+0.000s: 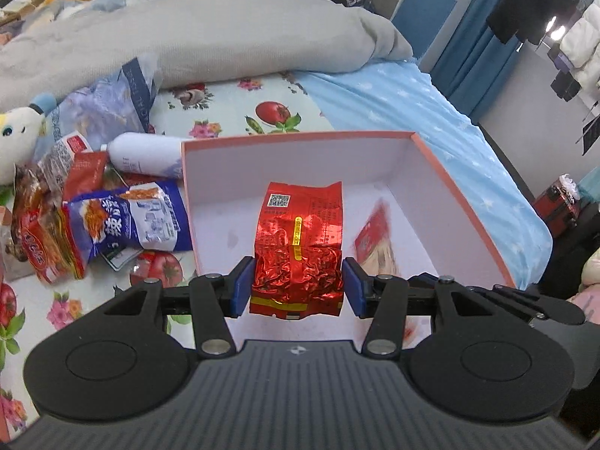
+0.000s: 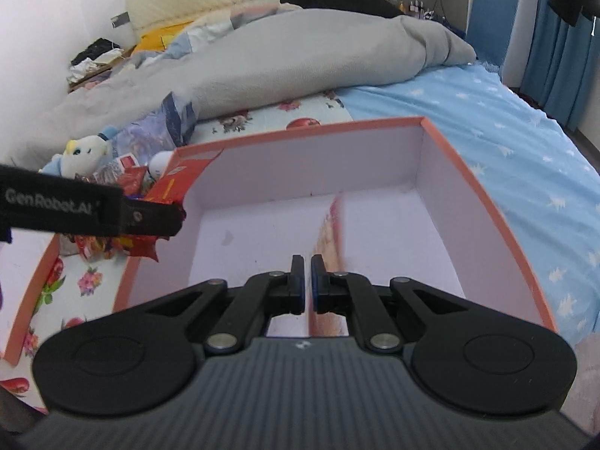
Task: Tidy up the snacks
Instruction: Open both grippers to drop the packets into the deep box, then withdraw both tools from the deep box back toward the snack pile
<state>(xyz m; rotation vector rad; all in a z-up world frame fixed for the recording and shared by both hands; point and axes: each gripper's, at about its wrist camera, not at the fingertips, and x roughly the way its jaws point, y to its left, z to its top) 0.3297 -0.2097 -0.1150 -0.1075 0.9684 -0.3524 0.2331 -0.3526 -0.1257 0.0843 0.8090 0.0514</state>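
— What writing can you read?

— On the strap (image 2: pixel 56 206) that comes in from the left side of the box (image 2: pixel 487 202), in the right wrist view, I read "GenRobot.AI" in pale letters. The red foil packet (image 1: pixel 298 247) has a square QR code in its upper left corner and a narrow yellow label down its middle; the small print on it I cannot read. Left of the box lies a blue and white snack bag (image 1: pixel 138 221) with large Chinese characters (too warped to read well). A white bottle (image 1: pixel 146 153) lies behind that bag, touching the box's left wall; its letters are too small.

— How are the grippers posed?

— The left gripper (image 1: pixel 298 287) points forward and down over the near part of the box. Its blue pads (image 1: pixel 243 287) press the lower part of the red foil packet from both sides, so the packet is gripped and stands upright above the white box floor. The right gripper (image 2: pixel 306 285) also points into the box, near its front wall. Its jaws are almost together, and a thin flat packet (image 2: pixel 330 232), blurred and seen on edge, passes between them; I cannot tell whether they really grip it.

— Where are the other snacks?

— A pile of red and orange bags (image 1: pixel 41 240) lies on the flowered bed sheet (image 1: pixel 67 307), left of the box, beside the blue bag.
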